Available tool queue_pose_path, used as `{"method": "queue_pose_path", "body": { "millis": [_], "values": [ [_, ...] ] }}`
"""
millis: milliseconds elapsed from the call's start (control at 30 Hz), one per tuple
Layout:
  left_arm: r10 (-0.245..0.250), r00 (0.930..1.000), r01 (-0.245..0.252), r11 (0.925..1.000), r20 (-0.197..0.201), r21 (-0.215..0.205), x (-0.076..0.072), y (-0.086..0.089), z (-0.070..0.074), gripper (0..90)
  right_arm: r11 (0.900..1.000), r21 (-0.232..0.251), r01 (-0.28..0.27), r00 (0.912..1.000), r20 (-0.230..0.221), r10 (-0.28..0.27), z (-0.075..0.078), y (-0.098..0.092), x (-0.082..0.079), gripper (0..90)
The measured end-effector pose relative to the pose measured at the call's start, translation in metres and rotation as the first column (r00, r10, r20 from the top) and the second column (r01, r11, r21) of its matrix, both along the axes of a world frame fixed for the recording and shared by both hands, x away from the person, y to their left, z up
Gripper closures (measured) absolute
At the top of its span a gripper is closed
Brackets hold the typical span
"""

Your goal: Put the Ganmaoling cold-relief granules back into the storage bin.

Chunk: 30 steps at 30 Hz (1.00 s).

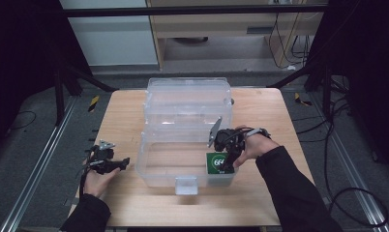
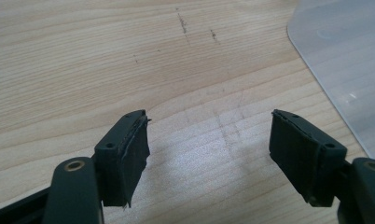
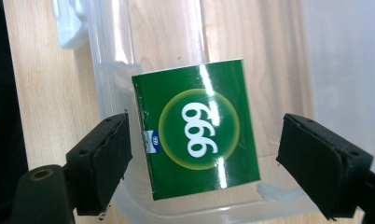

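A clear plastic storage box [image 1: 149, 166] stands open in the middle of the wooden table, its lid [image 1: 187, 99] tipped back behind it. A green carton marked 999 [image 1: 216, 163] [image 3: 199, 128] lies inside the box at its right end. My right gripper [image 1: 229, 159] [image 3: 204, 163] hangs over that end, open, its jaws standing apart on either side of the carton without touching it. My left gripper [image 1: 116, 164] [image 2: 209, 154] rests low over bare wood to the left of the box, open with nothing between its fingers.
The box's front latch [image 1: 186, 185] juts toward the table's near edge. A rounded corner of the clear box [image 2: 344, 60] lies to the upper right of the left gripper. Bare table [image 1: 120, 116] stretches to the left of the box. Metal rails and cables run along the floor.
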<state>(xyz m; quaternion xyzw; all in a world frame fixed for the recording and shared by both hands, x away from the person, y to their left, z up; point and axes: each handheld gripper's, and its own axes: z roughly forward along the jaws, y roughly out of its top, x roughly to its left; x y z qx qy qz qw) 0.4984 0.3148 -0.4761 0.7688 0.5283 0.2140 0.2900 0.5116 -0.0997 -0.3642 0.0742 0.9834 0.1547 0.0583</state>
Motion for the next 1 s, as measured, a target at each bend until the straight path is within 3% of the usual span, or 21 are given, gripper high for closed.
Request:
{"method": "queue_pose_path", "body": {
  "millis": [167,500,1000],
  "values": [
    [0.000,1.0000,0.000,1.0000,0.000,0.001,0.000,0.000,0.000,27.6,0.998,0.023,0.058,0.9983,0.006,-0.058,0.010,-0.002,-0.003,21.1],
    [-0.002,0.9999,0.002,1.0000,0.013,0.001,-0.001,0.000,0.002,28.4,0.992,0.071,0.102,0.9945,0.019,-0.103,0.019,0.004,-0.012,25.3],
    [-0.005,0.9998,0.005,1.0000,0.021,-0.003,-0.002,0.000,0.003,28.8,0.994,0.087,0.067,0.9976,0.007,-0.068,0.015,0.026,-0.026,25.8]
  ]
}}
